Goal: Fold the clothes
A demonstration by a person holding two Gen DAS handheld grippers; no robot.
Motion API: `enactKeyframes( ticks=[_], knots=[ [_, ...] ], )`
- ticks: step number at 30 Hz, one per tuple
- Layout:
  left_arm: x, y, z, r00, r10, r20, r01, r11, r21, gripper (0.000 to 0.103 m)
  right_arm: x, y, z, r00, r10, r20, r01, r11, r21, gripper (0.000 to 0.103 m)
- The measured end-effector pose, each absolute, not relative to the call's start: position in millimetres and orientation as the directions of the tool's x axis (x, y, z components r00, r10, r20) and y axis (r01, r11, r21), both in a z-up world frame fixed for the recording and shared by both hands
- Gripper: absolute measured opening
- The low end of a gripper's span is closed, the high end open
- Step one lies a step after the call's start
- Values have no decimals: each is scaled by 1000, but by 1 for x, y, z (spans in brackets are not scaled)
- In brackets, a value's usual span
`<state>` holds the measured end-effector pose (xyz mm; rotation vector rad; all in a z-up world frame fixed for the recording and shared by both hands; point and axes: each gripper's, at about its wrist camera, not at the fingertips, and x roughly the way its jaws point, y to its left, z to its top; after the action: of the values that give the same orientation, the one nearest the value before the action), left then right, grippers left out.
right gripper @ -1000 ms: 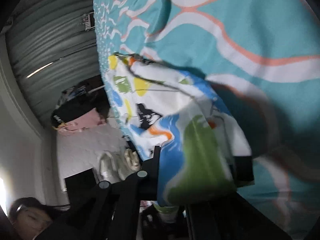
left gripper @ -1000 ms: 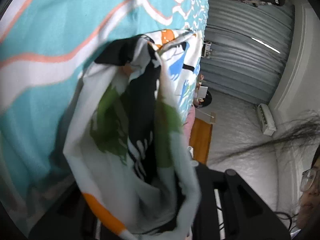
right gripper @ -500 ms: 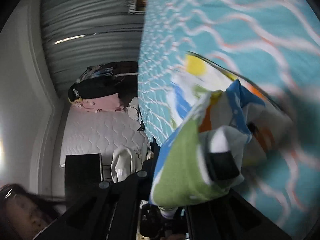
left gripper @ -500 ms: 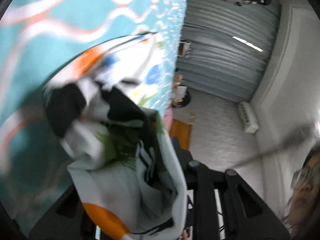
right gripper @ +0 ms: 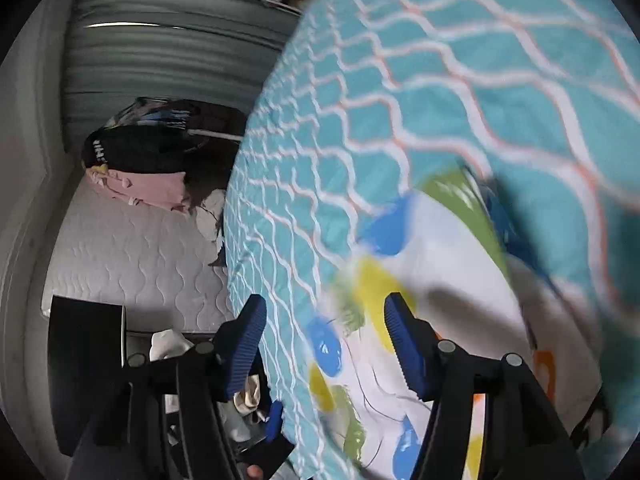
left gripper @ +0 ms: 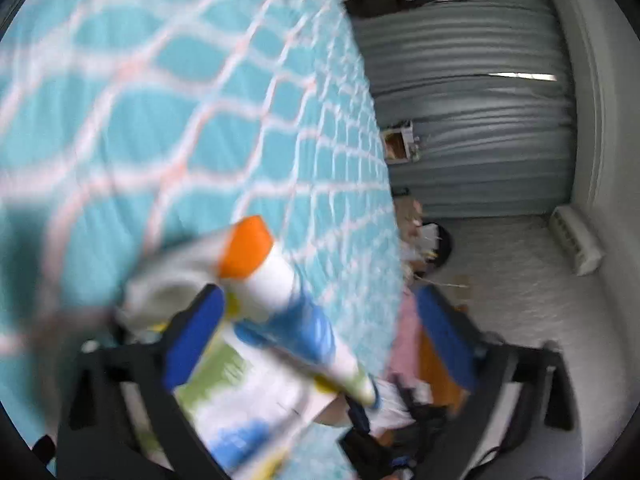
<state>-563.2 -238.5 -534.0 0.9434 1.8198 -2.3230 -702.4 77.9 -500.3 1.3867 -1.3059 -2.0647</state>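
A white garment (left gripper: pixel 256 364) printed with orange, blue, green and yellow shapes lies on the teal patterned bedspread (left gripper: pixel 200 120). In the left wrist view its folded edge with an orange patch sits between the open blue fingers of my left gripper (left gripper: pixel 316 340), not pinched. In the right wrist view the garment (right gripper: pixel 440 320) lies spread on the bedspread (right gripper: pixel 440 80) under and beyond my right gripper (right gripper: pixel 324 336), whose blue fingers stand wide apart and empty. Both views are blurred by motion.
The bed's edge runs beside both grippers. A grey curtain (left gripper: pixel 472 100) covers the far wall. A pile of black and pink clothes (right gripper: pixel 140 168) lies on a white mattress (right gripper: pixel 132 256). A black box (right gripper: pixel 84 344) stands by the mattress.
Both grippers held bunched corners of the garment a second ago. They have since opened and let it drop onto the bedspread, and both have pulled back.
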Motion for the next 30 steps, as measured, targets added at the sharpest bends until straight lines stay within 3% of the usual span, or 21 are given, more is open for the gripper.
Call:
enactKeyframes(
  ticks=[3, 6, 11, 15, 20, 23, 30],
  knots=[
    [-543, -249, -526, -844, 285, -455, 378, -286, -881, 102, -676, 92, -481, -551, -653, -520, -182, -514, 838, 64],
    [-526, -254, -521, -847, 332, -415, 342, -257, -904, 102, -638, 99, -475, -529, -697, -484, -157, -480, 863, 64],
    [-474, -226, -542, -836, 432, -339, 290, -176, -941, 102, -557, 112, -535, -435, -776, -457, -308, -349, 885, 64],
    [-438, -191, -595, -812, 519, -267, 319, 12, -948, 102, -522, 104, -599, -385, -843, -375, -424, -199, 884, 64],
    [-426, -156, -621, -770, 582, -262, 321, -3, -947, 102, -539, 96, -636, -429, -827, -363, -475, -136, 869, 64],
    [-434, -146, -626, -755, 600, -264, 319, -16, -948, 102, -547, 91, -648, -444, -841, -309, -483, -66, 873, 64],
    [-457, -136, -633, -754, 607, -250, 319, 6, -948, 102, -546, 103, -651, -468, -824, -320, -479, -67, 875, 64]
  ],
)
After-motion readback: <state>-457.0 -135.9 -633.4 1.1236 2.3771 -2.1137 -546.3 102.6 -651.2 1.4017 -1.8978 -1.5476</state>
